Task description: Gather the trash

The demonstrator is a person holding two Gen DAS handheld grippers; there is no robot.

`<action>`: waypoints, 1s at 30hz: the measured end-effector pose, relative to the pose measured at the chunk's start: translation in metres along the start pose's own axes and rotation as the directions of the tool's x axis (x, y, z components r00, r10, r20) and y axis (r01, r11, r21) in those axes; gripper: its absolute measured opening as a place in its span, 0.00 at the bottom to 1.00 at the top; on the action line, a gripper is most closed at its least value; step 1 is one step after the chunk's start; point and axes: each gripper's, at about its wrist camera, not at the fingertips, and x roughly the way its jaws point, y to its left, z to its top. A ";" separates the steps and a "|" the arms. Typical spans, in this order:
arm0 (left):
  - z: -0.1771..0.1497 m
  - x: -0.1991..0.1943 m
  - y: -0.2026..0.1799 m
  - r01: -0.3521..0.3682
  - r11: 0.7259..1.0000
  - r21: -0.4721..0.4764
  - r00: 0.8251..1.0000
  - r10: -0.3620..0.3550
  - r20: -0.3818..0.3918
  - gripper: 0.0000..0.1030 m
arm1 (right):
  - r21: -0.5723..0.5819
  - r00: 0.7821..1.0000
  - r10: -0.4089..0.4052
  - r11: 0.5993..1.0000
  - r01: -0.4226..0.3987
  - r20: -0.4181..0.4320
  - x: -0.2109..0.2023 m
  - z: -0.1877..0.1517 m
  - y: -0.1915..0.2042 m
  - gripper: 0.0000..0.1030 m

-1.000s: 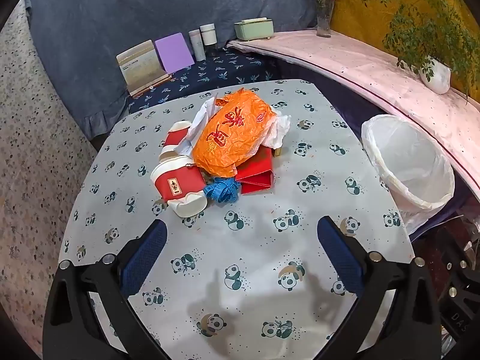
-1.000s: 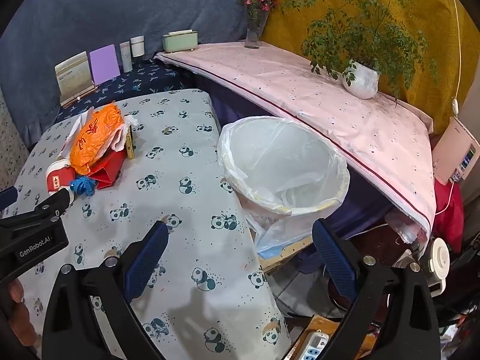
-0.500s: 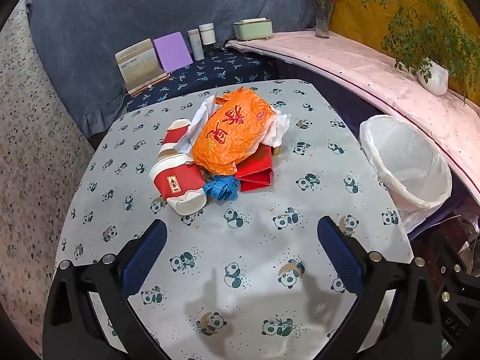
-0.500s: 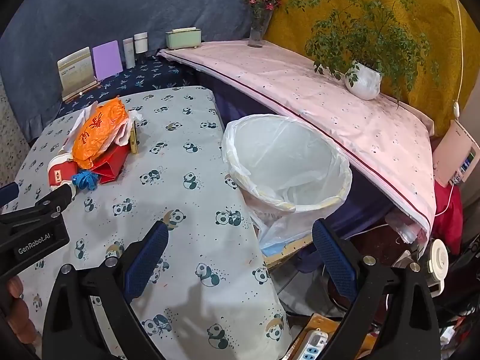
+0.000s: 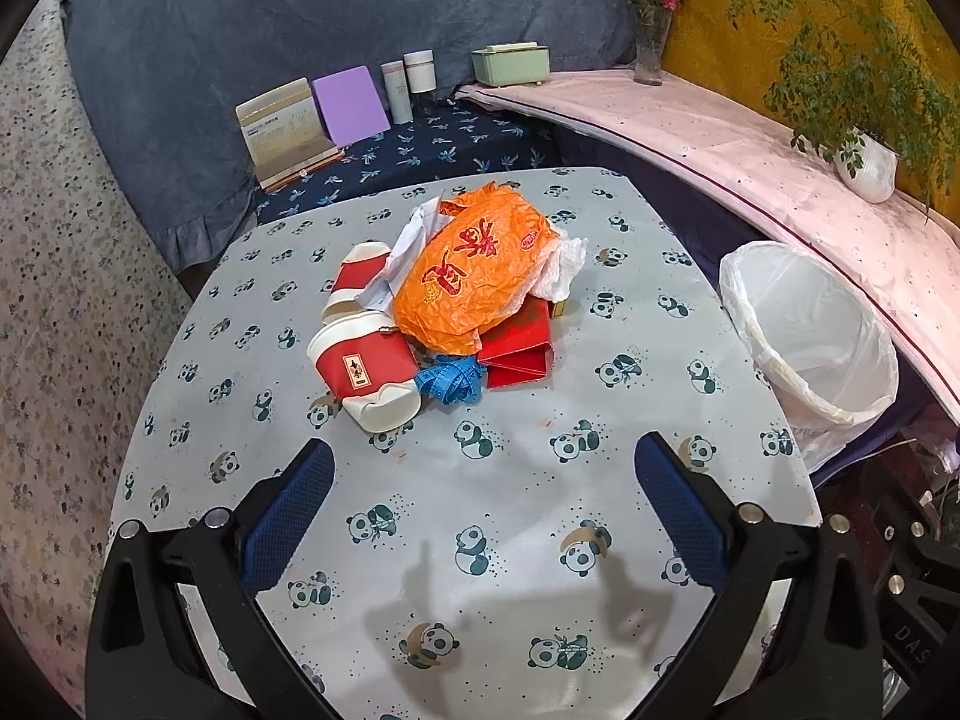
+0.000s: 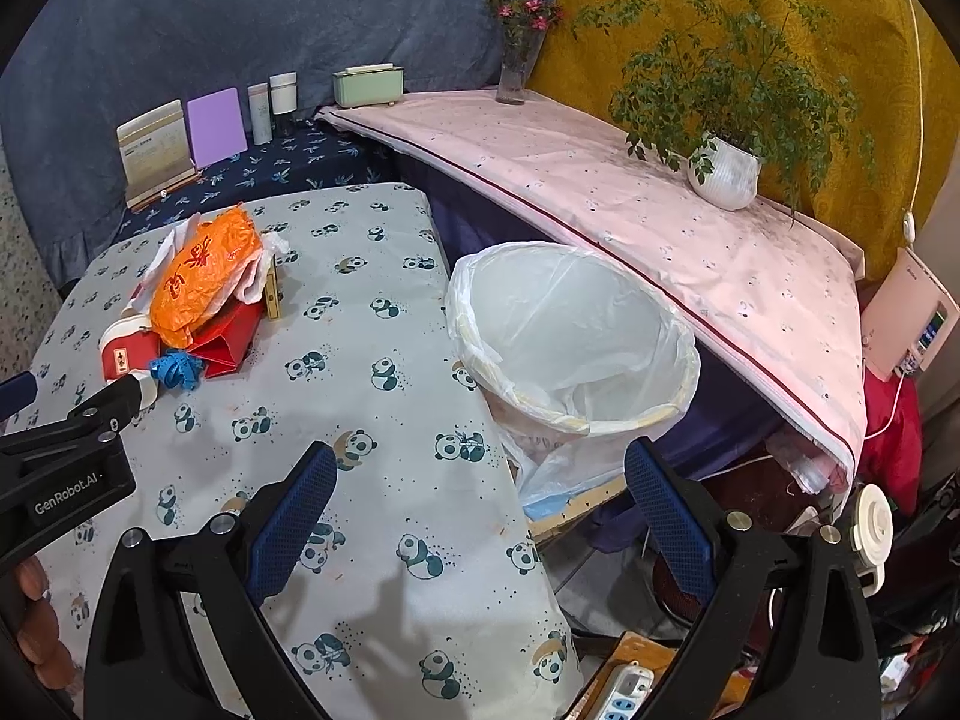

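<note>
Both grippers, left [image 5: 477,483] and right [image 6: 477,486], are held wide apart, empty; trash pile [image 5: 447,300] is untouched, a first grasp needed before the bin [image 6: 570,330].

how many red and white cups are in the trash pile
2. One cup lies on its side at the pile's near left, beside the blue tape. The other lies behind it, partly under the orange bag. More could be hidden beneath the bag.
</note>
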 end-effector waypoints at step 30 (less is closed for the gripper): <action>0.009 -0.014 -0.007 0.006 1.000 0.014 0.999 -0.006 0.040 0.93 | 0.014 0.999 -0.011 1.000 0.010 0.043 -0.018 0.010 -0.007 0.90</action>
